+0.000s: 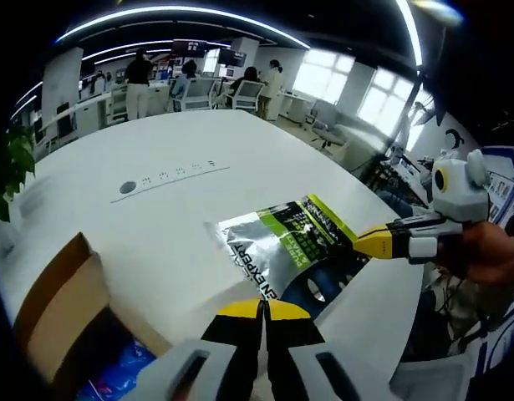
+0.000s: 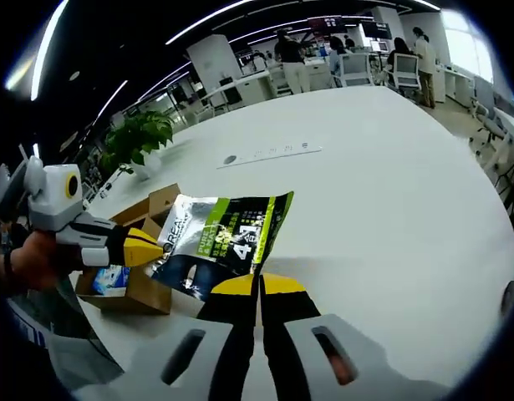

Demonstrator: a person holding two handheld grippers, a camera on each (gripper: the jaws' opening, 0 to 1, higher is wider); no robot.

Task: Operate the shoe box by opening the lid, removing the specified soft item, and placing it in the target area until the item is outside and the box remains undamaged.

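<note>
A silver, green and black foil pouch [image 1: 277, 246] [image 2: 223, 234] hangs just above the white table [image 1: 156, 142], casting a shadow on it. My right gripper [image 2: 258, 286] is shut on one edge of the pouch and reaches into the left gripper view from the right [image 1: 375, 242]. My left gripper [image 1: 263, 307] is shut at the pouch's other edge and enters the right gripper view from the left [image 2: 148, 248]. The open brown cardboard shoe box [image 1: 60, 313] [image 2: 144, 288] sits beside the pouch with a blue packet [image 1: 114, 372] [image 2: 112, 280] inside.
A socket strip [image 1: 169, 177] [image 2: 269, 154] is set into the table's middle. A potted plant [image 2: 139, 134] stands past the box. People and office chairs [image 1: 198, 88] are at the far end. The table's edge [image 1: 390, 209] runs close behind the right gripper.
</note>
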